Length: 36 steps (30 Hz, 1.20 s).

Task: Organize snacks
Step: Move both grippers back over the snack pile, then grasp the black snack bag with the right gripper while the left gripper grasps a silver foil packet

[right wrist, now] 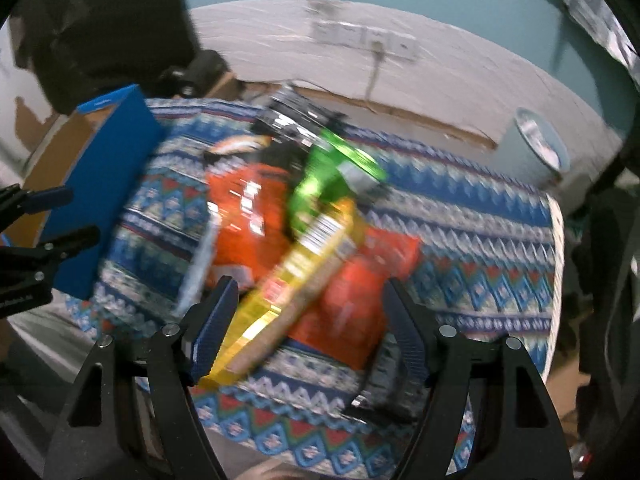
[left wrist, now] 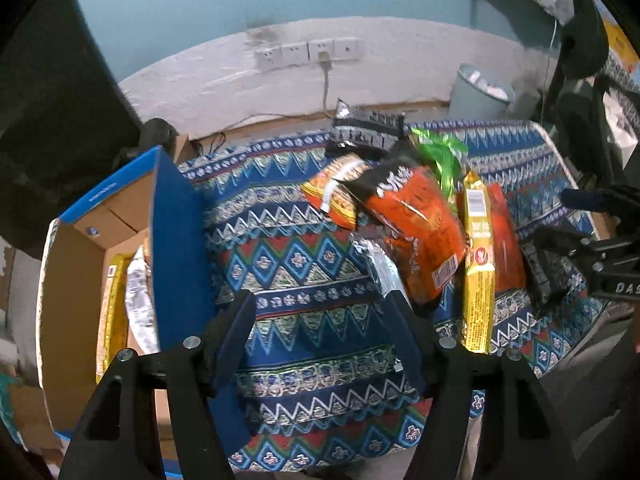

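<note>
Both grippers hang with jaws apart and empty over a table of snack packets.

The left gripper (left wrist: 320, 336) has only bare patterned table (left wrist: 304, 264) cloth between its fingers; the blue-sided cardboard box (left wrist: 176, 240), with a yellow packet and a silvery packet inside, stands just to its left, and the heap of snacks lies ahead to its right. The right gripper (right wrist: 310, 320) is spread wide just above the heap, touching nothing: a long yellow packet (right wrist: 296, 276) and an orange packet (right wrist: 348, 308) lie between its fingers, a green packet (right wrist: 324, 172) beyond them. This view is blurred.
</note>
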{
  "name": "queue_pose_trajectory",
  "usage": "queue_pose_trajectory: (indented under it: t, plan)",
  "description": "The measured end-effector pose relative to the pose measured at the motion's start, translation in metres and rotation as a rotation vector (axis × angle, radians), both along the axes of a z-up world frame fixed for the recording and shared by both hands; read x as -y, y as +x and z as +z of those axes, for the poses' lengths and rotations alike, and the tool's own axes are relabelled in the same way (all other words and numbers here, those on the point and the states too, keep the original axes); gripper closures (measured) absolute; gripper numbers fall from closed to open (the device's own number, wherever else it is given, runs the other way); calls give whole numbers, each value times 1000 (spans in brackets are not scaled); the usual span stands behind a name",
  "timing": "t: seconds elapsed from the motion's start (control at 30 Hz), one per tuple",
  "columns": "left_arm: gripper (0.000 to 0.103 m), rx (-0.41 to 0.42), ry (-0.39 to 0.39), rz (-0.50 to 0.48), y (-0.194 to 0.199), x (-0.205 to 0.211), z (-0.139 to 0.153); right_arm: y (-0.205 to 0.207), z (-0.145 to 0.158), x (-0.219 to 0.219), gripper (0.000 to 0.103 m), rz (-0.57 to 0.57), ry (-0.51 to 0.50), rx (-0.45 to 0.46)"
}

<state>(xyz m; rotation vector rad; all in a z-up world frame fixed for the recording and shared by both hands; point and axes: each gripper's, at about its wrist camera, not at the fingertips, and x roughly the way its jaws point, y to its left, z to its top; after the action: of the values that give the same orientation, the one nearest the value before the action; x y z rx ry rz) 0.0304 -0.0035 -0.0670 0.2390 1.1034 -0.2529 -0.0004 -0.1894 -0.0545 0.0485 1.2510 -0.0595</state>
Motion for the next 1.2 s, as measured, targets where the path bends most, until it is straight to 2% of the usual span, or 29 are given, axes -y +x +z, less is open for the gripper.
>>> queue_pose_trajectory:
  t: [0.33,0.67,0.83,0.97,1.0,1.13,1.2]
  plan:
    - [33,-101,11,12,9,32,-46,-33,-40,54,29,-122,-24,-117]
    - [33,-226,-70,37,9,42,-76,-50,-80,69,29,-157,7,-248]
    - [33,-236,-33,30,10,48,-88,-53,-94,67,29,-141,-22,-291]
    - [33,-229,20,11,15,52,-104,-52,-105,68,29,-158,8,-314]
    - [30,-230,29,10,16,52,-107,-52,-108,68,29,-161,7,-318]
    - [27,-240,25,27,19,41,-110,-52,-116,68,29,-162,-5,-328]
    - [27,-246,29,47,22,32,-111,-52,-116,68,35,-166,-9,-327]
